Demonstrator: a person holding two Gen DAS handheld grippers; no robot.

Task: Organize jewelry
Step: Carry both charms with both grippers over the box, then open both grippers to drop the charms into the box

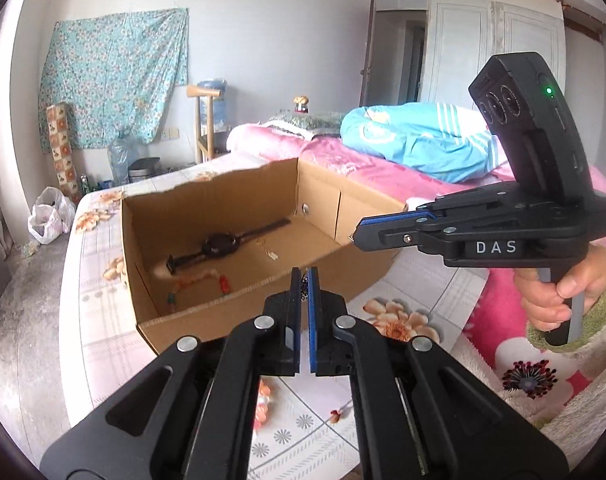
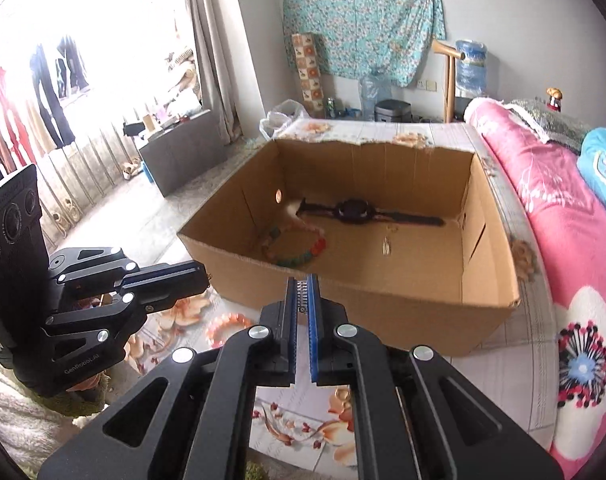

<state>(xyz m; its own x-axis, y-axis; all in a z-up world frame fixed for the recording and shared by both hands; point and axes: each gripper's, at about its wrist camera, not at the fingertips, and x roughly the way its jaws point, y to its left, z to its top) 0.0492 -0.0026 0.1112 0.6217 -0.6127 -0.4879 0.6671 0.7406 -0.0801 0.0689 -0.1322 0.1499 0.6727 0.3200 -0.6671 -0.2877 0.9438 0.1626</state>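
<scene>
floral cloth (image 2: 499, 376) covered the table beside a pink bed (image 2: 563, 216). left gripper (image 1: 304, 282) was closed on a small dark beaded piece (image 1: 304, 292), right gripper (image 2: 302, 284) closed on a silvery chain (image 2: 301, 290). beyond them, an open cardboard box (image 2: 383, 300) held a watch (image 2: 353, 210) and a coloured bead bracelet (image 2: 299, 256); an orange bracelet (image 2: 227, 326) lay outside on the cloth.

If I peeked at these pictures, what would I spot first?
Probably the big open cardboard box in the middle of the flowery tablecloth, with a black watch and a colourful bead bracelet lying inside. Next, the two black grippers up front, left gripper and right gripper, both pinched shut on something small and beady.
</scene>
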